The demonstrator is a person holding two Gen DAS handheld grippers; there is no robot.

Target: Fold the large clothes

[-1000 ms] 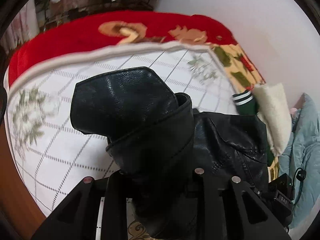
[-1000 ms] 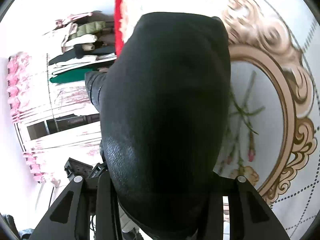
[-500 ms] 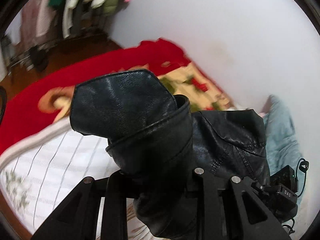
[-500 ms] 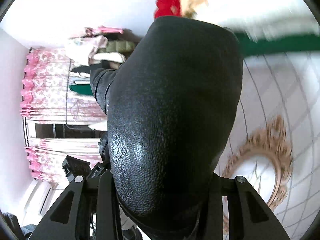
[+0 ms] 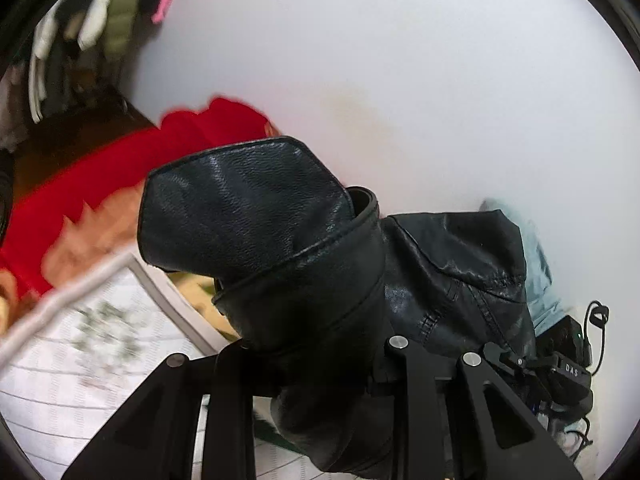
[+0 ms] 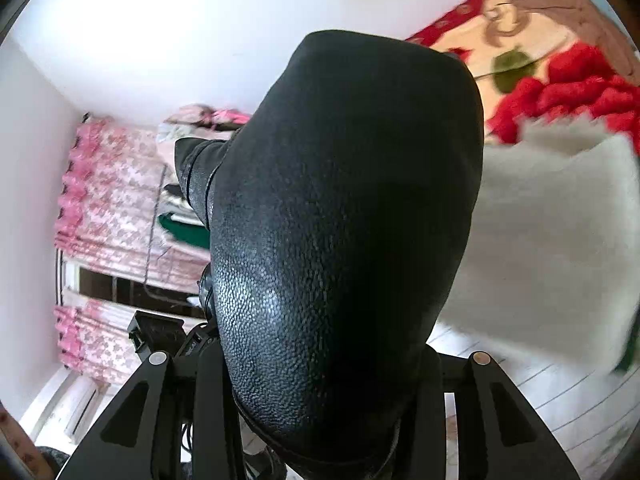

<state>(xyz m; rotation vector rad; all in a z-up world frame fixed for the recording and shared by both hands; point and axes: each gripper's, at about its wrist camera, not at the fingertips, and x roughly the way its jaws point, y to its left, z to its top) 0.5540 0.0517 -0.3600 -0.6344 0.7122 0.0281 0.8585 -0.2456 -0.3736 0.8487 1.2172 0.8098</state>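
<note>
A black leather jacket (image 5: 280, 240) is held up off the bed by both grippers. My left gripper (image 5: 316, 364) is shut on a bunched fold of it, with a flap sticking up and more leather hanging to the right. My right gripper (image 6: 320, 364) is shut on another part of the jacket (image 6: 340, 208), which fills the middle of the right wrist view and hides the fingertips. The other gripper's black body (image 5: 568, 364) shows at the right of the left wrist view.
A bed with a white checked quilt (image 5: 80, 344) and a red flowered blanket (image 5: 100, 184) lies below left. A white wall (image 5: 400, 60) is ahead. Hanging clothes (image 5: 100, 20) are top left. Pink curtains (image 6: 104, 208), a white fleece cloth (image 6: 552, 240) and red bedding (image 6: 568, 76) show in the right view.
Both grippers have lifted and swung with the jacket still held. The left view has tilted from the quilt up to the wall; the right view has turned away from the ornate quilt pattern.
</note>
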